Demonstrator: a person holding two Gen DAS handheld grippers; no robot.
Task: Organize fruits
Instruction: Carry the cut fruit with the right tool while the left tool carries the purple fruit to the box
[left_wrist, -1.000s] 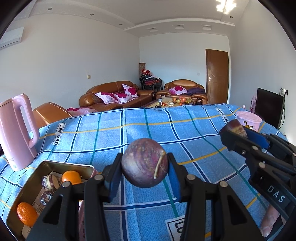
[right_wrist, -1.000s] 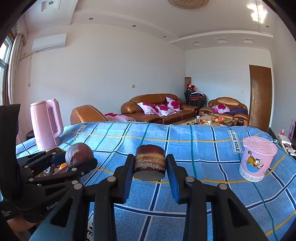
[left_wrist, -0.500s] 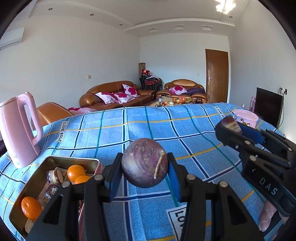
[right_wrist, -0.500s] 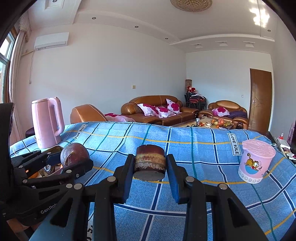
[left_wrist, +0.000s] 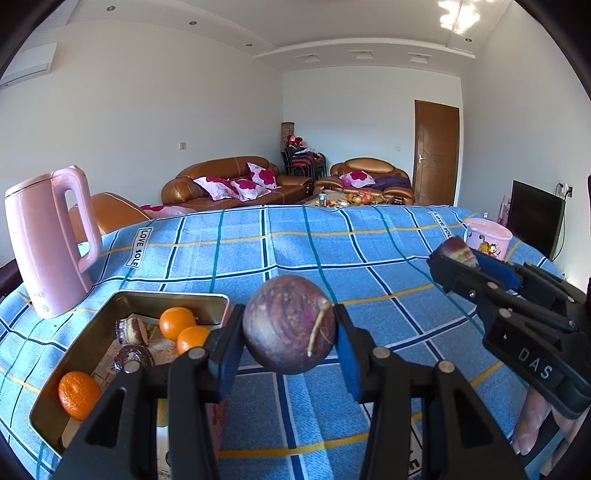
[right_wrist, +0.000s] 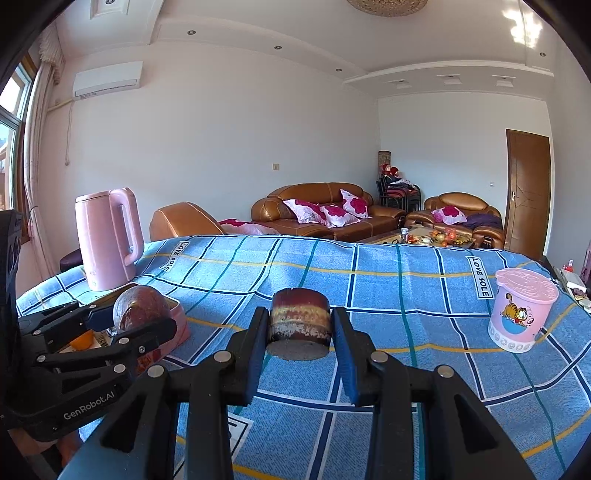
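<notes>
My left gripper (left_wrist: 290, 332) is shut on a round purple fruit (left_wrist: 284, 328) with a dry stem, held above the blue checked cloth just right of an open gold tin (left_wrist: 166, 295). Inside the tin lie oranges (left_wrist: 177, 323) and cut purple fruit pieces (left_wrist: 131, 328). My right gripper (right_wrist: 299, 332) is shut on a cut half of a purple fruit (right_wrist: 299, 317), its pale cut face turned down. In the right wrist view the left gripper (right_wrist: 136, 317) shows at the left with its round fruit (right_wrist: 142, 306), over the tin's pink side (right_wrist: 177, 328). The right gripper (left_wrist: 458, 258) appears at the right of the left wrist view.
A pink kettle (left_wrist: 48, 240) stands behind the tin at the table's left end. A pink cartoon cup (right_wrist: 521, 310) with a lid stands at the right. The blue checked cloth (right_wrist: 369, 288) covers the table. Brown sofas lie beyond the far edge.
The left gripper has moved left with its fruit, so the tin and kettle now sit closer to the middle of its view. The right gripper has stayed about where it was.
</notes>
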